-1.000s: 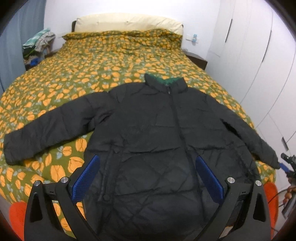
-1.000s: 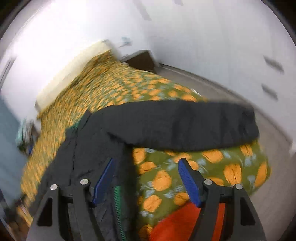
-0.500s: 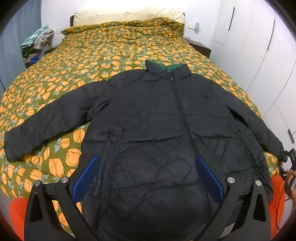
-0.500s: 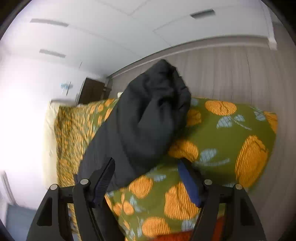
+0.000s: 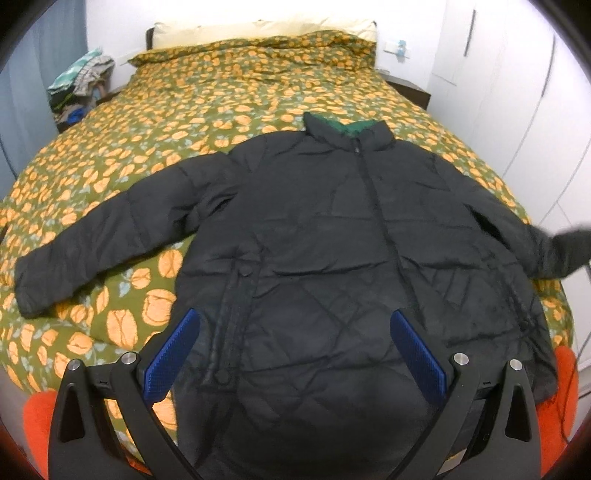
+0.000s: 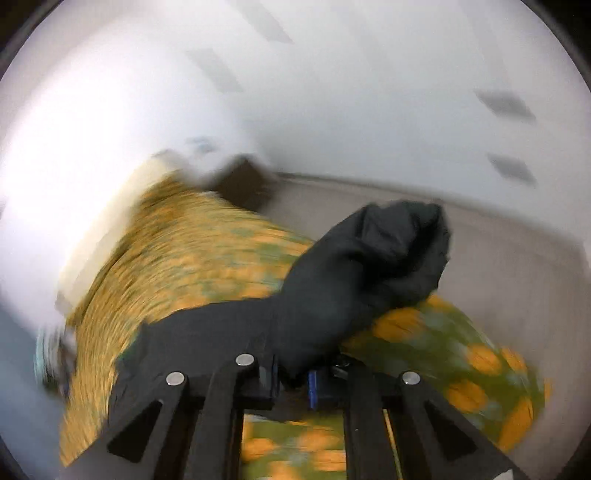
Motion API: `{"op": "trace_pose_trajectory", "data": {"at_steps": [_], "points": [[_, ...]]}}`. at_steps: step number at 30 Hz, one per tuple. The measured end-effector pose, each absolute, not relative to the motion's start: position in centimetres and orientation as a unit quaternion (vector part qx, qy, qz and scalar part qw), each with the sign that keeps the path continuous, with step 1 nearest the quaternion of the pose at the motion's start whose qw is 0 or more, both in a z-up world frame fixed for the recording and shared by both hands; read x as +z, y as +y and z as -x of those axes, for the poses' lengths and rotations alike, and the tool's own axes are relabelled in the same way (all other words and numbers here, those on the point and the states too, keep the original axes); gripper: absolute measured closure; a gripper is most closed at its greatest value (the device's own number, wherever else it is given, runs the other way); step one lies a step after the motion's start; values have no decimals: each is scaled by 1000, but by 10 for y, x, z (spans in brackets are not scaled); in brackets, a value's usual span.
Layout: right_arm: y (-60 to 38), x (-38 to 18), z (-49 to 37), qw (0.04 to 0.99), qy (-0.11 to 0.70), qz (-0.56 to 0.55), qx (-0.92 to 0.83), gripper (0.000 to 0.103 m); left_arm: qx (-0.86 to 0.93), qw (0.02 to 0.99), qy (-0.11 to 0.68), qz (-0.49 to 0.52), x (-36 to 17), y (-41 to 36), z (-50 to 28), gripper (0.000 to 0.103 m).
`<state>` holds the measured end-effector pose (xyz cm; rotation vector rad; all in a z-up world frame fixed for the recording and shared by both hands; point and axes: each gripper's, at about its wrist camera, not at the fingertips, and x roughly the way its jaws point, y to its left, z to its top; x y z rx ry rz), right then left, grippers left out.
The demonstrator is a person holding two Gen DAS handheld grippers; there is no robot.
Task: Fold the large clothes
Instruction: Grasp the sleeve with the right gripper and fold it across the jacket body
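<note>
A black quilted jacket (image 5: 332, 236) lies front up on the bed, collar toward the pillows, its left sleeve (image 5: 99, 236) stretched out flat. My left gripper (image 5: 295, 350) is open and empty above the jacket's hem. My right gripper (image 6: 293, 376) is shut on the jacket's right sleeve (image 6: 354, 277) and holds it lifted off the bed edge. The raised cuff shows blurred at the right edge of the left wrist view (image 5: 569, 251).
The bed has a green cover with orange flowers (image 5: 221, 103) and a cream pillow (image 5: 258, 26). White wardrobes (image 5: 517, 92) line the right wall. A pile of clothes (image 5: 81, 85) sits at the far left. An orange base (image 5: 37, 424) shows under the bed's near edge.
My right gripper was open beside the sleeve end; it has now closed on the sleeve and lifted it. The right view swings fast. My left gripper has tilted down slightly over the jacket.
</note>
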<state>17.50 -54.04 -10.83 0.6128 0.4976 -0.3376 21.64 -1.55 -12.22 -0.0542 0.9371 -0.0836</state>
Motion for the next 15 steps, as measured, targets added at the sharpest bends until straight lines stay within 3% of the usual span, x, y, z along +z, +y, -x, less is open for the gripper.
{"op": "trace_pose_trajectory", "data": {"at_steps": [3,7,11,15], "points": [[-462,-55,-211,951,224,-201,-72,92,-31,890,453,43,-125,-4,-220,0],[-358,-30,-256,966,227,-118,35,93,-19,892,448,59,-125,12,-218,0],[-265,-47,-280,963,246,-41,98,93,-2,891,449,69,-129,30,-215,0],[-184,-101,-301,946,293,26,138,93,11,886,456,83,-137,45,-215,0]]}}
